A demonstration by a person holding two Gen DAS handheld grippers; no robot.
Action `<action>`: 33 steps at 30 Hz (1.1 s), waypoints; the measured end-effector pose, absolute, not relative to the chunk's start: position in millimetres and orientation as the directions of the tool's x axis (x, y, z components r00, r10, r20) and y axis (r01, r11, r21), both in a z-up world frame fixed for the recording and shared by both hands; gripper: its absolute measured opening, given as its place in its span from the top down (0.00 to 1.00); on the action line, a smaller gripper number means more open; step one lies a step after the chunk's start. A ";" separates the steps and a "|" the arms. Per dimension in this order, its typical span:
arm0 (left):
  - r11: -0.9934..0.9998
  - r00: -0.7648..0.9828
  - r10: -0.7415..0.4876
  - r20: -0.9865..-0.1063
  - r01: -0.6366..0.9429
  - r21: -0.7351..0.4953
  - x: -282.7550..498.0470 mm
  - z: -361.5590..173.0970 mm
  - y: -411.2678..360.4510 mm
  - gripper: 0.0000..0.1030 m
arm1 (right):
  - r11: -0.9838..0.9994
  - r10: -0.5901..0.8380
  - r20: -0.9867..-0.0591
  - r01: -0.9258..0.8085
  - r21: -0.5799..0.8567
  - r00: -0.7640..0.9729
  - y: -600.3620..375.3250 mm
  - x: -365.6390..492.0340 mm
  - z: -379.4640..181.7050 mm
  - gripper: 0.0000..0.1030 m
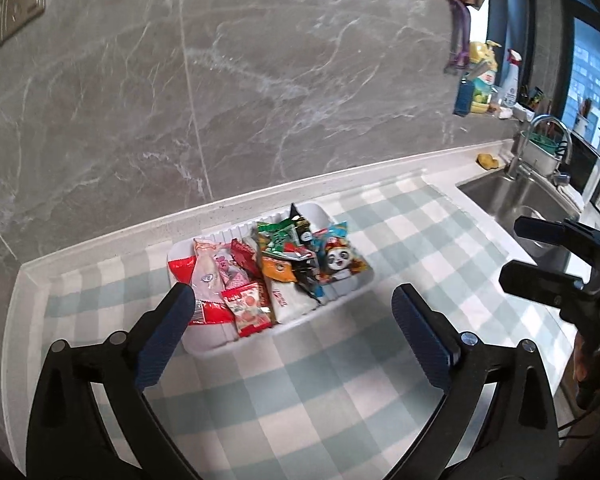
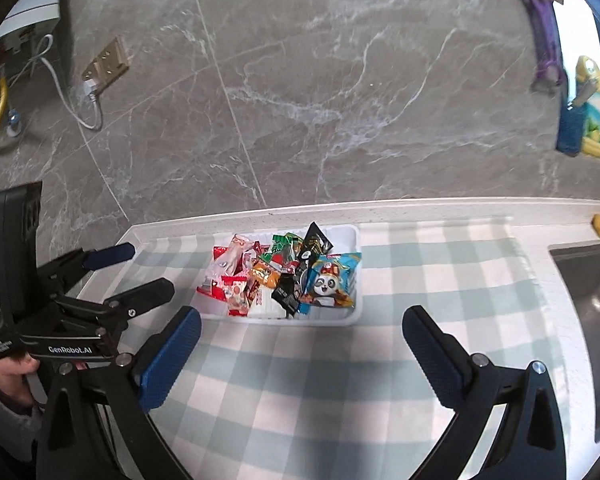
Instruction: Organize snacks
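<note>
Left wrist view: the left gripper (image 1: pixel 292 304) hangs above the checked cloth (image 1: pixel 300 392) with its two blue-padded fingers (image 1: pixel 168 332) wide apart and nothing between them. Beyond the fingertips sits a white tray (image 1: pixel 340 216) on the cloth, close to the far edge of the counter, in front of the grey marble wall (image 1: pixel 220 80). The tray is packed with snack packets (image 1: pixel 268 272): a pink and white one at the left end, a small red one at the near edge, green and orange ones in the middle, and a blue panda packet (image 1: pixel 338 256) at the right end. At the right edge the right gripper (image 1: pixel 540 256) shows as two dark fingers standing apart, holding nothing. Far right lies a steel sink (image 1: pixel 516 196) with a tap (image 1: pixel 540 140), and a yellow sponge (image 1: pixel 487 160) rests on the counter's back ledge.

Right wrist view: the right gripper (image 2: pixel 300 320) is held over the cloth (image 2: pixel 320 400), fingers spread wide and empty. The tray (image 2: pixel 354 236) lies just past them, touching the back of the cloth, the panda packet (image 2: pixel 328 280) at its right end. At the left, the left gripper (image 2: pixel 140 272) points toward the tray's left end, fingers apart and empty, gripped by a hand (image 2: pixel 8 372) in a grey sleeve. A wall socket (image 2: pixel 104 64) with a white cable is at far left
</note>
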State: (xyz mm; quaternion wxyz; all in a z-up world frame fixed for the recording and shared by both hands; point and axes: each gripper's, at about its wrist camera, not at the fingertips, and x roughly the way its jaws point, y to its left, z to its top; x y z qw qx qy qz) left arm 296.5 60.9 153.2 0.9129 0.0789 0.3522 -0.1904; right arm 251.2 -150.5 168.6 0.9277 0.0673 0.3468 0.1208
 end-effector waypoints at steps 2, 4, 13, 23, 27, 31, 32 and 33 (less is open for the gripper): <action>0.913 0.686 -0.294 -0.666 0.407 0.016 283.7 160.2 56.3 0.02 | 0.964 0.265 -0.620 -0.180 0.198 0.738 -151.2 240.2 172.5 0.00; 0.912 0.693 -0.295 -0.658 0.410 0.023 270.3 166.8 52.1 0.02 | 0.964 0.265 -0.613 -0.183 0.195 0.744 -153.4 227.4 176.4 0.00; 0.912 0.741 -0.265 -0.617 0.400 0.088 222.9 193.1 36.7 0.02 | 0.960 0.277 -0.595 -0.186 0.211 0.755 -161.7 194.2 181.7 0.00; 0.908 0.790 -0.206 -0.578 0.374 0.188 192.2 208.3 19.5 0.02 | 0.953 0.298 -0.576 -0.207 0.220 0.761 -164.0 177.5 185.6 0.00; 0.899 0.768 -0.246 -0.592 0.409 0.158 185.7 207.0 14.2 0.02 | 0.952 0.305 -0.580 -0.215 0.219 0.755 -163.8 175.4 183.9 0.00; 0.899 0.758 -0.254 -0.600 0.414 0.142 182.3 203.2 11.8 0.02 | 0.950 0.310 -0.587 -0.219 0.223 0.748 -164.2 173.6 180.5 0.00; 0.900 0.757 -0.255 -0.601 0.414 0.140 181.9 202.4 11.6 0.02 | 0.949 0.312 -0.588 -0.220 0.224 0.746 -164.5 173.6 179.7 0.00; 0.900 0.756 -0.256 -0.602 0.413 0.135 181.7 201.7 11.6 0.02 | 0.949 0.313 -0.590 -0.221 0.224 0.744 -164.8 173.1 178.7 0.00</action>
